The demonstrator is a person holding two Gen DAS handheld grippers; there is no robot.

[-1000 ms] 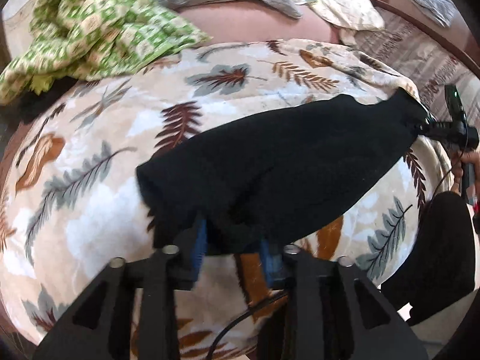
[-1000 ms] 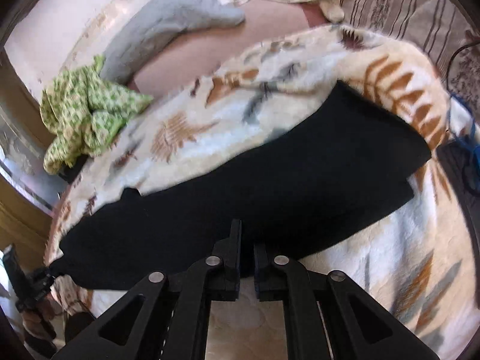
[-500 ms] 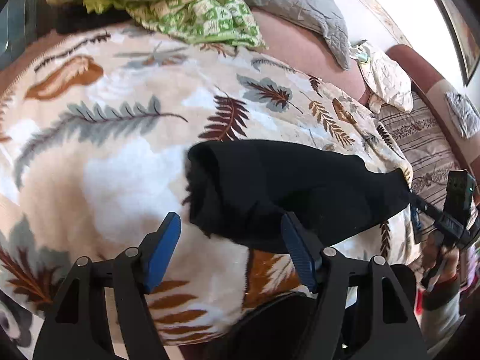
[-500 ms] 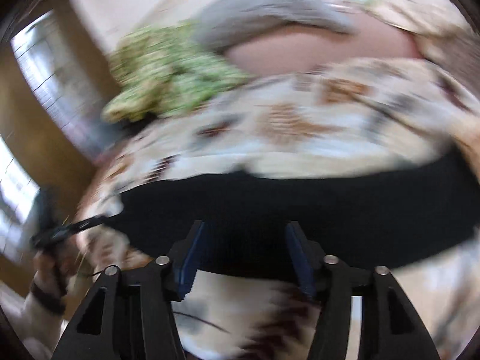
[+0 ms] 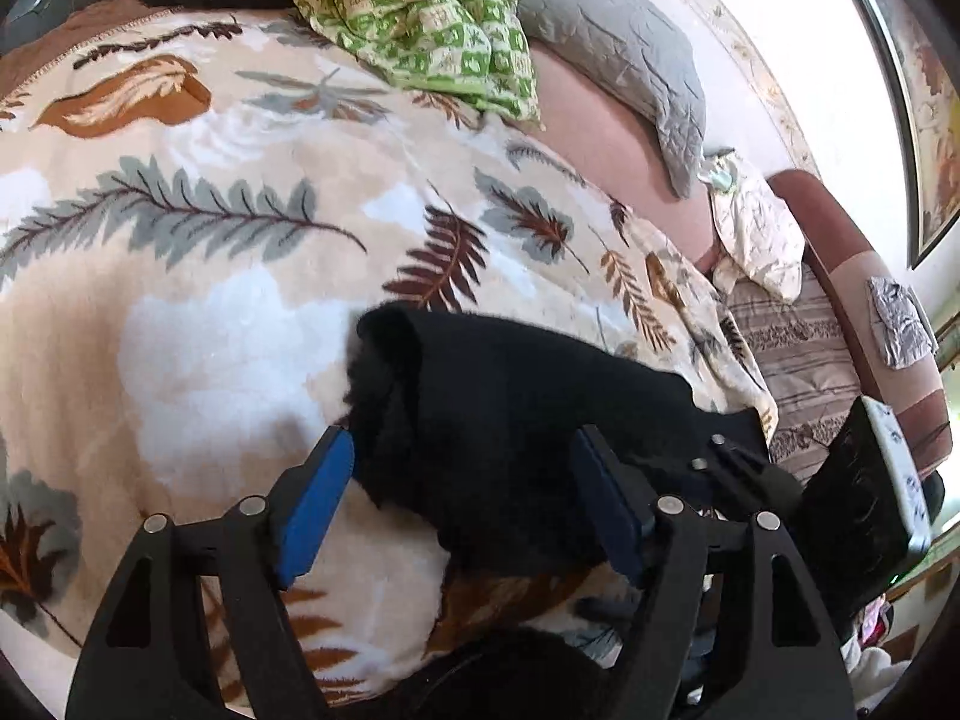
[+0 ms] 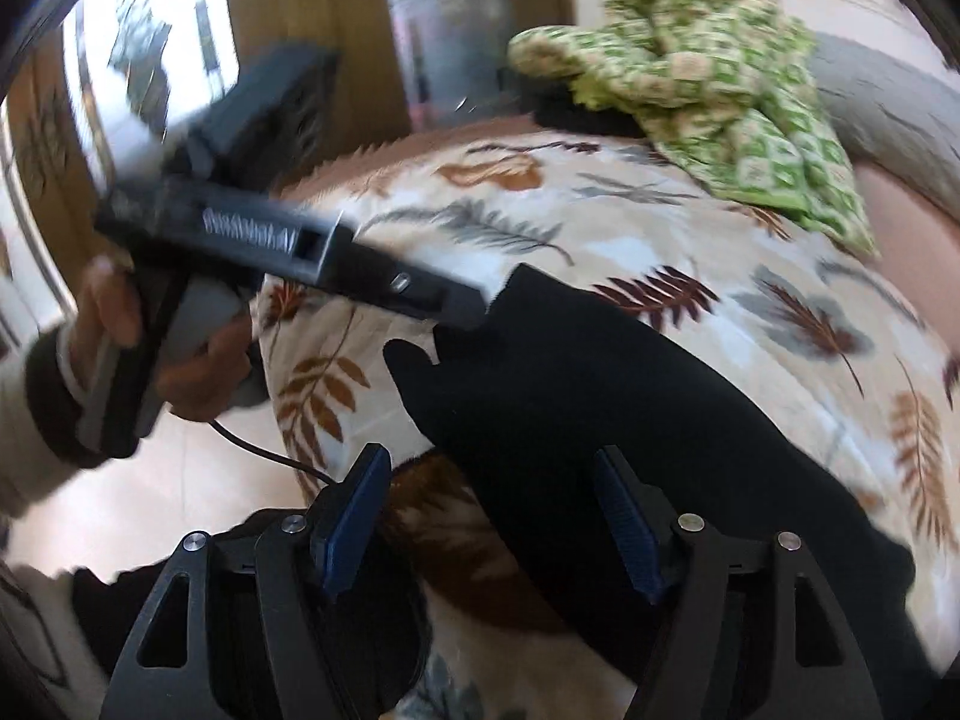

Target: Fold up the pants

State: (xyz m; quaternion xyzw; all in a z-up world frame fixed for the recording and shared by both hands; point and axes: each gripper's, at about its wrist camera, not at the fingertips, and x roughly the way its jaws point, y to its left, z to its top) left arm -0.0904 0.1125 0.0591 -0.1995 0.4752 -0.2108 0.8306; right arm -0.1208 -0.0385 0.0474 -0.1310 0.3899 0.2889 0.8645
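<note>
The black pants lie folded into a long strip on the leaf-print blanket. My left gripper is open, its blue pads either side of the strip's left end, holding nothing. My right gripper is open over the near edge of the pants. In the right wrist view the left gripper's body and the hand holding it reach in from the left, touching the pants' end. In the left wrist view the right gripper's body shows at the right.
A green patterned cloth and a grey pillow lie at the far side of the blanket. A cream cloth and a striped cover are at the right. A cable hangs off the blanket's edge above the pale floor.
Both grippers were shut on the pants' edge a second ago; both have opened and let go. The pants now rest on the blanket, and both cameras have swung towards the pants' left end.
</note>
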